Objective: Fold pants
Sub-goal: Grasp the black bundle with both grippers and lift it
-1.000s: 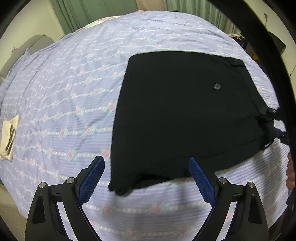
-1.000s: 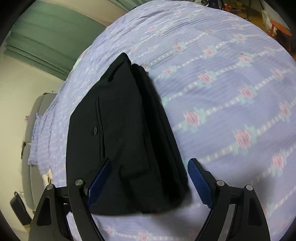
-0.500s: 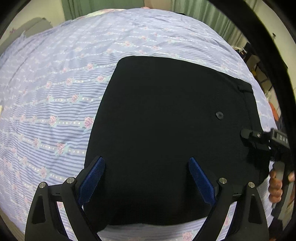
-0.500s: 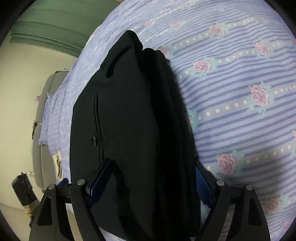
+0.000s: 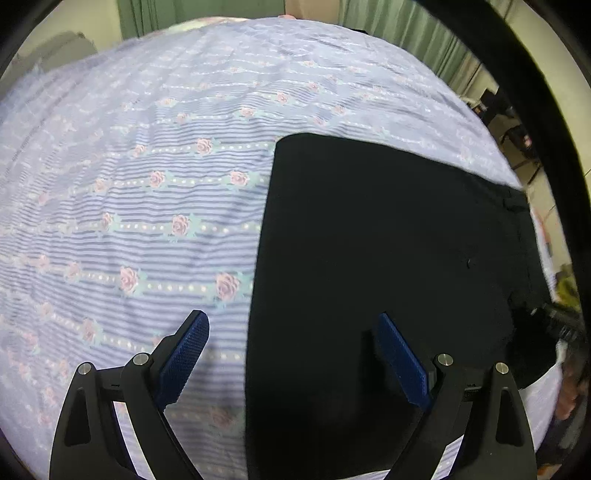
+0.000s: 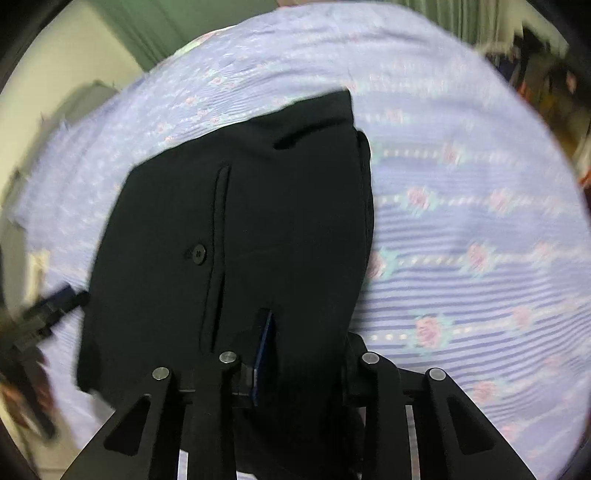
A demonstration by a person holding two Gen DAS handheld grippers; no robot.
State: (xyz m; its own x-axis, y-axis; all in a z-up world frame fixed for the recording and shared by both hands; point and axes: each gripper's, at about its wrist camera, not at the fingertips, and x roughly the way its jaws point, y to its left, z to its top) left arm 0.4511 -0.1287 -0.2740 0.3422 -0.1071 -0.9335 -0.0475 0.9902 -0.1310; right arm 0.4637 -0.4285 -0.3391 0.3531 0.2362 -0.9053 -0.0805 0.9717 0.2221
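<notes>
The black pants [image 5: 384, 266] lie folded into a compact stack on the bed, with a back pocket and button [image 6: 198, 253] facing up. My left gripper [image 5: 291, 354] is open above the stack's near left edge, one blue pad over the sheet, the other over the cloth. My right gripper [image 6: 295, 350] is shut on the near edge of the pants [image 6: 251, 229]; one blue pad [image 6: 263, 347] shows, the other is hidden under the fabric. The right gripper also shows at the right edge of the left wrist view [image 5: 557, 321].
The bed is covered by a lilac striped sheet with pink roses [image 5: 129, 206]. Green curtains [image 5: 207, 11] hang behind the bed. A grey chair [image 6: 85, 99] stands beyond the far side. Room clutter [image 6: 546, 48] sits at the upper right.
My right gripper has closed on the pants' edge and swung, blurring its view. My left gripper has shifted left, so its jaws now straddle the stack's left edge.
</notes>
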